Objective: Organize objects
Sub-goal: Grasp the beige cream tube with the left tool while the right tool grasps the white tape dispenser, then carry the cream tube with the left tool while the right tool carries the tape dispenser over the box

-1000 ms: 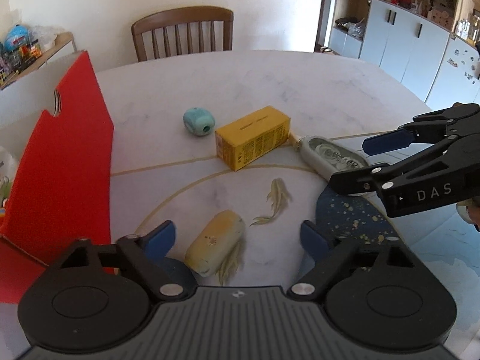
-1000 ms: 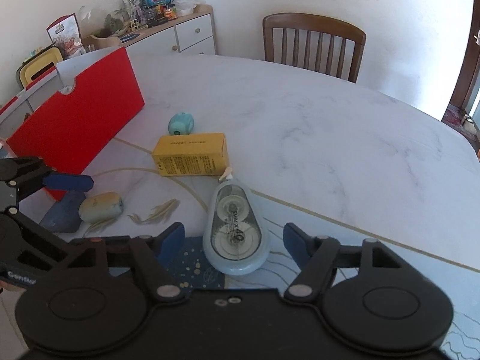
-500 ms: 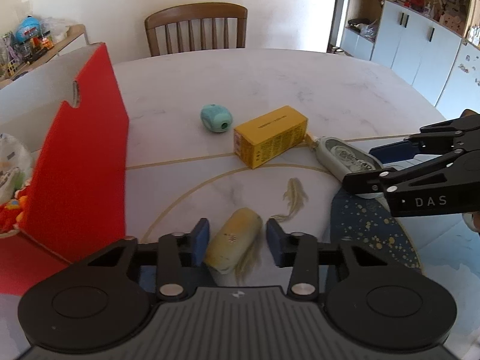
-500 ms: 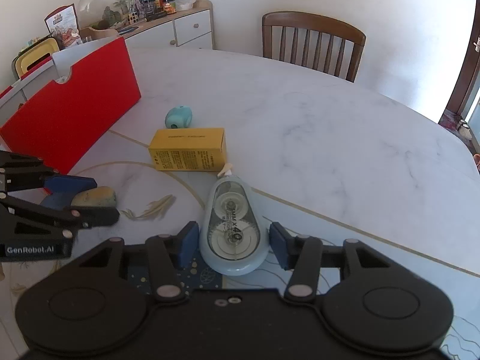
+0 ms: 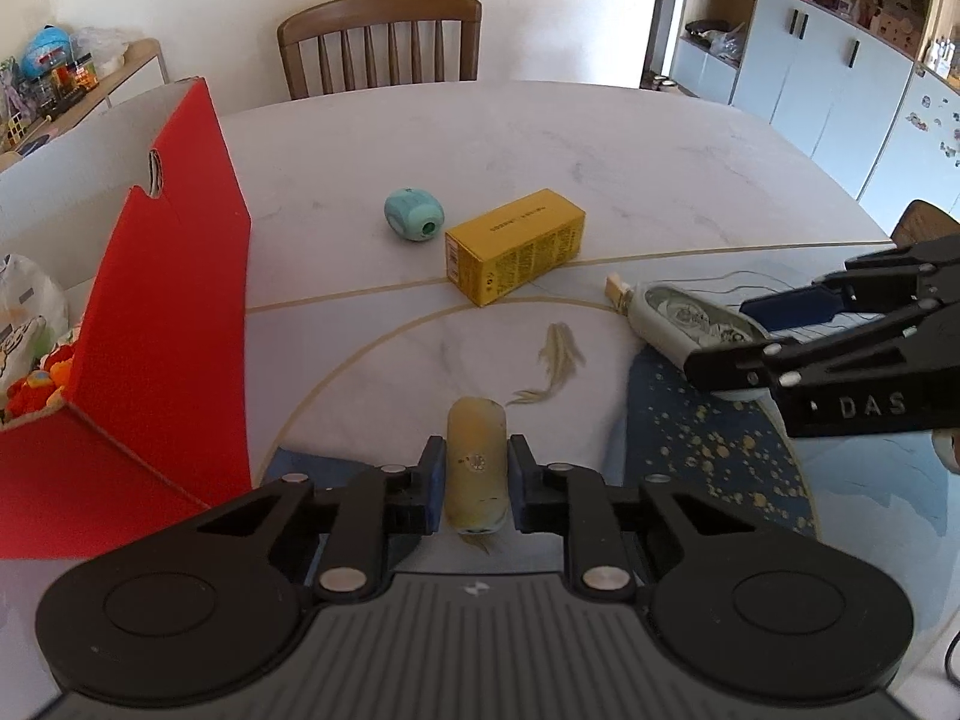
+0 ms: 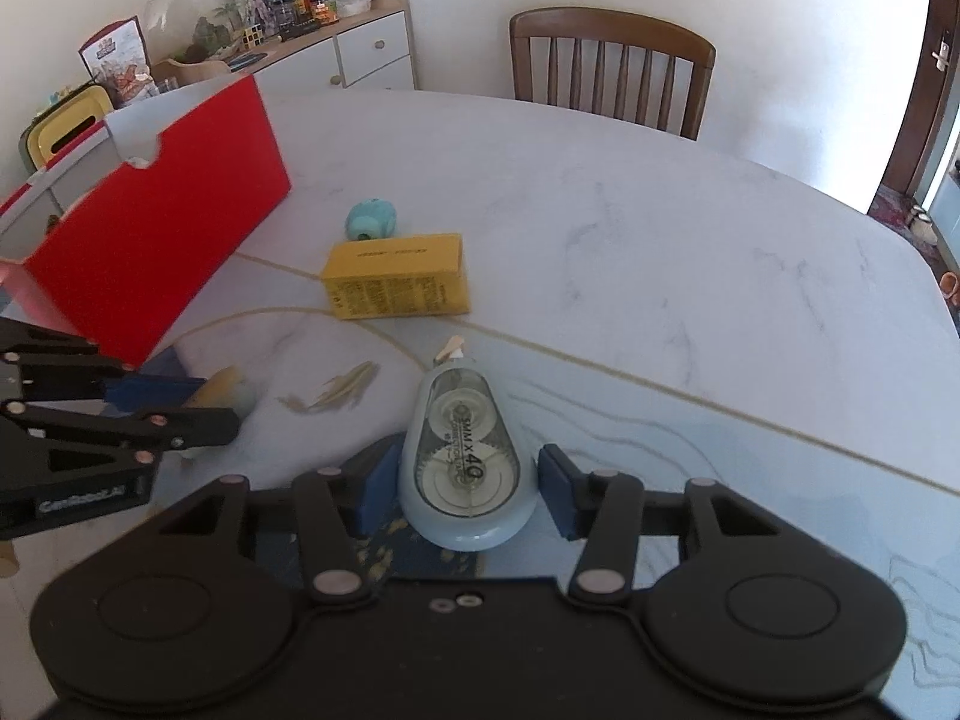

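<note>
My left gripper (image 5: 477, 483) is shut on a pale yellow cylinder-shaped eraser (image 5: 476, 462) low over the table; it also shows in the right wrist view (image 6: 225, 393). My right gripper (image 6: 468, 489) has its pads against both sides of a light blue correction tape dispenser (image 6: 465, 456), which lies on the table; it also shows in the left wrist view (image 5: 678, 318). A yellow box (image 5: 516, 246) and a teal pencil sharpener (image 5: 413, 215) lie further out on the table. A red open box (image 5: 162, 276) stands at the left.
The table (image 5: 540, 138) is marble with gold lines, a painted fish (image 5: 555, 360) and a blue patch. A wooden chair (image 5: 381, 42) stands at the far side. Soft toys and a bag (image 5: 30, 348) lie inside the red box. A cabinet (image 6: 336, 54) stands behind.
Both grippers have closed from wide open: the left onto the yellow eraser, the right onto the correction tape. The left gripper has lined up with the eraser.
</note>
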`<state>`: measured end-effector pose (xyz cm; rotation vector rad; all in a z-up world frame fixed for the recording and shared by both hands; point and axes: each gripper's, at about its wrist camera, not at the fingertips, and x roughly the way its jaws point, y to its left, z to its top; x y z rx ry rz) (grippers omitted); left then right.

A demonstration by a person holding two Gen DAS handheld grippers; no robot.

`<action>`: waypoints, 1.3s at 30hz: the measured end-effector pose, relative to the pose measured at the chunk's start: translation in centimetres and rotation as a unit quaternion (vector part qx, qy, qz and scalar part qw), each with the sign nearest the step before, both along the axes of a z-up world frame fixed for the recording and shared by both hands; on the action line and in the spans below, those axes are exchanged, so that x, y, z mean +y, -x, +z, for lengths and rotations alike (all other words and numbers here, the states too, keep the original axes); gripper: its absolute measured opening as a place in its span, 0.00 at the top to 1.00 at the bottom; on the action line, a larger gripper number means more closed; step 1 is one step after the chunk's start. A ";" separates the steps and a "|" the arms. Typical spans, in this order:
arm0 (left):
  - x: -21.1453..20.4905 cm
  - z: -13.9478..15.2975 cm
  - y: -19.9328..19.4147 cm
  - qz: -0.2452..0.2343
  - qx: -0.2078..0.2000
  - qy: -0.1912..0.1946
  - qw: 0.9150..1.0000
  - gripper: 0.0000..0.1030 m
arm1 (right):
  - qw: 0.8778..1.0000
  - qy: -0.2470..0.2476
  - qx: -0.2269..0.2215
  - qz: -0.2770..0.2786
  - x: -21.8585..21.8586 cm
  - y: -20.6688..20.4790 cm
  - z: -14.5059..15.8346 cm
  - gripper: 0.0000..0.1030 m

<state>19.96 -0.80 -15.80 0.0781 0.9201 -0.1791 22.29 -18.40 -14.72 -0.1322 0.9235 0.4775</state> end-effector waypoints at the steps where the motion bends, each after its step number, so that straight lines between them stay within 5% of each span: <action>1: 0.0 0.1 0.2 -0.001 0.000 0.002 1.000 0.80 | 1.000 -0.001 0.000 0.000 0.0 0.4 0.2 0.51; 22: 2.0 5.6 3.8 -0.007 -0.018 0.056 0.998 0.80 | 0.999 -0.028 -0.042 -0.003 1.7 7.1 7.4 0.51; 39: 11.3 11.4 4.5 0.009 -0.055 0.075 0.996 0.80 | 0.995 -0.038 -0.090 0.023 10.6 8.6 12.5 0.51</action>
